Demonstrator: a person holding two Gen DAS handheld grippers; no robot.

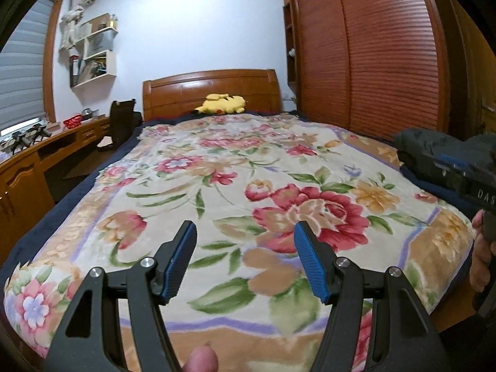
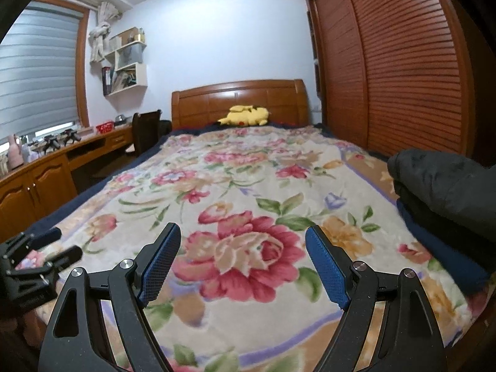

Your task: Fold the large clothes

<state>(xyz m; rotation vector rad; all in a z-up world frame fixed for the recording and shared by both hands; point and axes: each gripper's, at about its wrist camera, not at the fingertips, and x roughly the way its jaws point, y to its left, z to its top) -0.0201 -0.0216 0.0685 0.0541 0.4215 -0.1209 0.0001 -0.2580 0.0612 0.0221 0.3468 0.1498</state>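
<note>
Bedroom with a floral fleece blanket [image 2: 248,201] on the bed and a stack of dark, bulky folded clothes [image 2: 440,192] at its right edge, near the louvred wooden wardrobe [image 2: 403,77].

Your left gripper [image 1: 245,260] and right gripper [image 2: 243,263] both hover over the blanket, fingers apart and empty. Expect the garment to be soft, limp and fairly heavy; pinch a thick hem or shoulder seam, well apart with both hands, so it doesn't sag or slip.
</note>
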